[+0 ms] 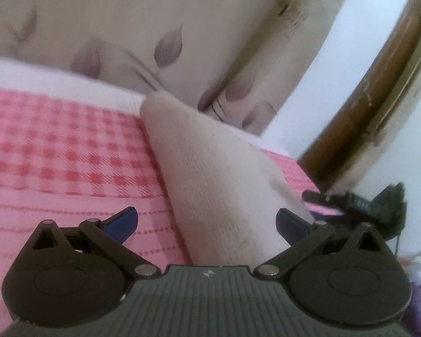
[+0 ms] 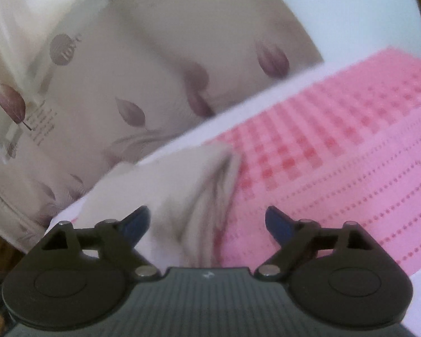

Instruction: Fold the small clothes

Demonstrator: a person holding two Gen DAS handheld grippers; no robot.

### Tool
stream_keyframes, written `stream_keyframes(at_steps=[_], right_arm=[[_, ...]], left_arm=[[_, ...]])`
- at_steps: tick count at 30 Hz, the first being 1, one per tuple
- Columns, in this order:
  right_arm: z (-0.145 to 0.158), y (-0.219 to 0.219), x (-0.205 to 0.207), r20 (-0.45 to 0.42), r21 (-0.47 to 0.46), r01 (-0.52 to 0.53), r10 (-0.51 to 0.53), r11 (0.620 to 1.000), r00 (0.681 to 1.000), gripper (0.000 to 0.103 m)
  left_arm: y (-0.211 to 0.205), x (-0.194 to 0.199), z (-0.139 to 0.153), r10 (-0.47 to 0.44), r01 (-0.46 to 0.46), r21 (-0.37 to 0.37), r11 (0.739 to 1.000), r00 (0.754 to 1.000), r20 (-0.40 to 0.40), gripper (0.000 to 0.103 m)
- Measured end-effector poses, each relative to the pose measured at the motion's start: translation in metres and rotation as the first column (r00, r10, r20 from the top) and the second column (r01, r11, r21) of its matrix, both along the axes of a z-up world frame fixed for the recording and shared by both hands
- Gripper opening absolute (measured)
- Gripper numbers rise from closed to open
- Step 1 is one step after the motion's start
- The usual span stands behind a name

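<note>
Left wrist view, right gripper (image 1: pixel 359 199) beyond beige cloth (image 1: pixel 216 174), unseen elsewhere

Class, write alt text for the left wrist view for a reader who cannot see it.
A folded beige cloth lies on a pink checked bedspread, between the open left gripper and its blue fingertips. Leaf-patterned bedding lies behind.

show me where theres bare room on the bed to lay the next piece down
Bare pink checked bedcover lies on one side of the beige folded cloth, running back to the white band below the leaf-print fabric. Right wrist view shows the same open stretch. It is crowded around the cloth, where the left gripper and right gripper stand open.
</note>
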State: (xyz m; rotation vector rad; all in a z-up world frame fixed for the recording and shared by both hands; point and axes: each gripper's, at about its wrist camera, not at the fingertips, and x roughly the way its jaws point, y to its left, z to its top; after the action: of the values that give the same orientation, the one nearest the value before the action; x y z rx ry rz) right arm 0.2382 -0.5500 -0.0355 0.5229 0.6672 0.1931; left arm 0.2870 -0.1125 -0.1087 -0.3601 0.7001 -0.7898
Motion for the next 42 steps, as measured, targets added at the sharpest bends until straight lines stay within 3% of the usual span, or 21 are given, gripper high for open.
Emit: stream_keyframes(at_steps=[5, 6, 7, 8, 12, 13, 14, 16, 22, 28, 42], right_arm=[[-0.011, 0.012, 0.017, -0.029, -0.015, -0.123, 0.123, 0.992, 0.992, 0.092], [-0.010, 0.018, 0.021, -0.026, -0.048, -0.146, 0.145, 0.988, 0.989, 0.092], [-0.009, 0.023, 0.027, -0.027, -0.075, -0.163, 0.162, 0.984, 0.986, 0.092], [-0.009, 0.027, 0.034, -0.028, -0.077, -0.182, 0.181, 0.980, 0.983, 0.092], [-0.013, 0.045, 0.054, -0.021, -0.071, -0.247, 0.246, 0.966, 0.969, 0.091], [-0.013, 0.047, 0.057, -0.018, -0.056, -0.244, 0.243, 0.968, 0.970, 0.086], [-0.015, 0.046, 0.060, -0.025, -0.005, -0.233, 0.233, 0.972, 0.972, 0.067], [-0.020, 0.044, 0.060, -0.018, 0.067, -0.211, 0.212, 0.975, 0.977, 0.054], [-0.008, 0.048, 0.033, 0.042, 0.075, -0.174, 0.171, 0.982, 0.984, 0.049], [0.013, 0.072, 0.021, 0.066, 0.109, -0.177, 0.171, 0.978, 0.983, 0.049], [0.042, 0.150, -0.052, 0.121, 0.194, -0.264, 0.244, 0.945, 0.962, 0.049]], left_arm=[[-0.009, 0.039, -0.015, -0.097, 0.091, -0.081, 0.993, 0.992, -0.079, 0.098], [-0.013, 0.046, -0.019, -0.128, 0.118, -0.104, 0.988, 0.987, -0.101, 0.093], [-0.019, 0.052, -0.024, -0.156, 0.142, -0.111, 0.984, 0.980, -0.127, 0.079], [-0.026, 0.056, -0.029, -0.173, 0.159, -0.107, 0.981, 0.976, -0.133, 0.073], [-0.042, 0.060, -0.032, -0.190, 0.180, -0.102, 0.978, 0.976, -0.107, 0.063], [-0.043, 0.060, -0.032, -0.188, 0.178, -0.103, 0.979, 0.977, -0.105, 0.060], [-0.044, 0.058, -0.032, -0.181, 0.172, -0.099, 0.980, 0.979, -0.098, 0.059], [-0.044, 0.050, -0.028, -0.165, 0.160, -0.080, 0.984, 0.984, -0.072, 0.055], [-0.051, 0.027, -0.009, -0.131, 0.131, -0.018, 0.991, 0.991, 0.010, 0.054], [-0.039, 0.003, 0.013, -0.099, 0.099, -0.018, 0.995, 0.994, 0.036, 0.054], [0.064, -0.074, 0.037, 0.007, -0.006, -0.045, 0.999, 1.000, 0.016, 0.054]])
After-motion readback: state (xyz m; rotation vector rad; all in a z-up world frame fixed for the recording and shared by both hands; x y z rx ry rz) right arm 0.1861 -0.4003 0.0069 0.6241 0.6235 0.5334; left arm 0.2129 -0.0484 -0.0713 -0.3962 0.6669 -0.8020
